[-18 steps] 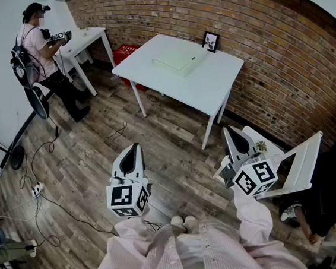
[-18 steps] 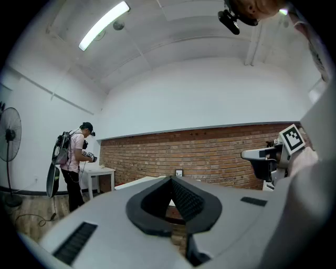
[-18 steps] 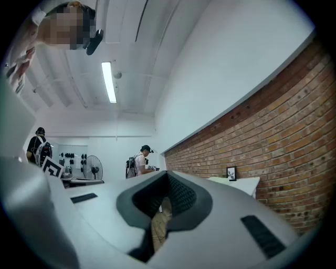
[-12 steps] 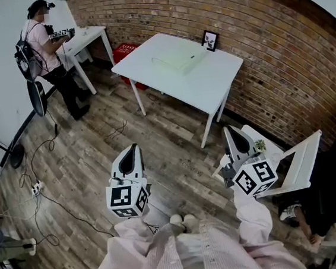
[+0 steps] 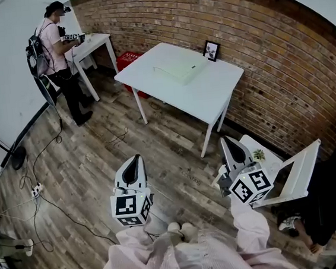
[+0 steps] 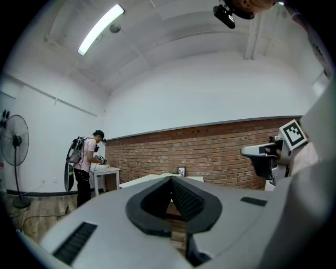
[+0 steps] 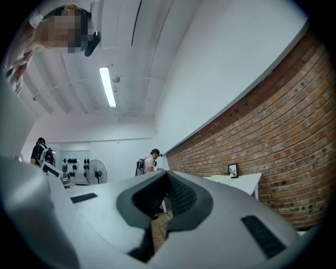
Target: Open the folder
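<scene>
Folder [image 5: 177,70] lies on worktop [image 5: 214,91] at 12 o'clock, well apart from left gripper [image 5: 137,158] and right gripper [image 5: 225,141], fingers clenched on nothing; risk: reaching it clenched would probably shove rather than open it.

My right gripper [image 7: 167,176] has jaws closed, empty. Ahead a white table [image 7: 247,184] by brick wall [image 7: 273,142], pale flat thing [image 7: 219,178] on it, maybe folder. One person [image 7: 151,160] far off.

White tabletop [image 5: 211,93] on thin legs, standing on a wood-plank floor [image 5: 98,150]. A pale folder [image 5: 179,69] lies flat on its far half. A small framed picture [image 5: 211,50] stands upright at the back edge, near the folder. Loose cables [image 5: 49,200] trail over the floor at left.
</scene>
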The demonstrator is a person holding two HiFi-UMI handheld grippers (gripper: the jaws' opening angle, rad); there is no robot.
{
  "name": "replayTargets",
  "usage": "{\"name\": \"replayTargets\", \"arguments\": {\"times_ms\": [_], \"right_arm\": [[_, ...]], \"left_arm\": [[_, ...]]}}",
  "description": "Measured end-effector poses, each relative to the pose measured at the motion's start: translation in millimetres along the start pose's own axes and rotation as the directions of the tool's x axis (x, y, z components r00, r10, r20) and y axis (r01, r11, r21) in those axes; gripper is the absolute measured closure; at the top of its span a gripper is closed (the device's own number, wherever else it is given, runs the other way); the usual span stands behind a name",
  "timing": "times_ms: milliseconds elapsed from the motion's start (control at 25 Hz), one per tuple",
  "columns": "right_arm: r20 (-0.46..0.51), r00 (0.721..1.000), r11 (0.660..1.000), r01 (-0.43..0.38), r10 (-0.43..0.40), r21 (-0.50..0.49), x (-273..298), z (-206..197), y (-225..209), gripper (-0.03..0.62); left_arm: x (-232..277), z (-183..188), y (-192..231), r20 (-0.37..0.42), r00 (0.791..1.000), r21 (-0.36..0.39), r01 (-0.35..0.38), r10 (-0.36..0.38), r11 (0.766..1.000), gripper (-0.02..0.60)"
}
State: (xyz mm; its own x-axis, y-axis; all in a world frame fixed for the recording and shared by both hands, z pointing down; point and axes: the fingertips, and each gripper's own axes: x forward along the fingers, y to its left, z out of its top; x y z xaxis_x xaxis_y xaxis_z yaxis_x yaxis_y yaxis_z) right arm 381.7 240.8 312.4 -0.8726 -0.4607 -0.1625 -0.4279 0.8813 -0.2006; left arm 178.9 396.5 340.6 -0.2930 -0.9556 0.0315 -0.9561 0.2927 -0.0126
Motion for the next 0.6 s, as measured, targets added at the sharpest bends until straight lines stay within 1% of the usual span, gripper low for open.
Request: {"name": "replayTargets", "arguments": {"times_ms": [160,360,400,480,520,600], "right_arm": [[-0.005,1.0,1.0,-0.008,0.008,0.001,0,-2,-5,0.592],[-0.011,1.0,1.0,0.002,-0.001,0.01,0,-2,-12,0.592],[-0.016,1.0,1.0,-0.006,0.006,0.01,1,-3,-11,0.577],[-0.025,0.999,1.0,-0.027,0.027,-0.001,4,-5,-9,0.571],[-0.026,0.999,1.0,-0.03,0.03,-0.003,6,-5,-9,0.554],[-0.021,1.0,1.0,-0.02,0.021,0.009,7,-6,-14,0.534]], "left_arm": [[1,-3,-7,0.0,1.0,-0.014,0.002,-0.002,1.0,0.588],[3,-4,-7,0.001,1.0,-0.027,-0.029,0.029,0.999,0.588],[4,-3,-6,0.003,0.999,-0.029,-0.033,0.033,0.999,0.582],[7,-3,-6,0.005,1.0,-0.039,-0.026,0.027,0.999,0.544],[9,-3,-7,0.005,1.0,-0.044,-0.021,0.021,0.999,0.527],[13,-4,-8,0.004,1.0,-0.046,-0.016,0.016,0.999,0.511]]}}
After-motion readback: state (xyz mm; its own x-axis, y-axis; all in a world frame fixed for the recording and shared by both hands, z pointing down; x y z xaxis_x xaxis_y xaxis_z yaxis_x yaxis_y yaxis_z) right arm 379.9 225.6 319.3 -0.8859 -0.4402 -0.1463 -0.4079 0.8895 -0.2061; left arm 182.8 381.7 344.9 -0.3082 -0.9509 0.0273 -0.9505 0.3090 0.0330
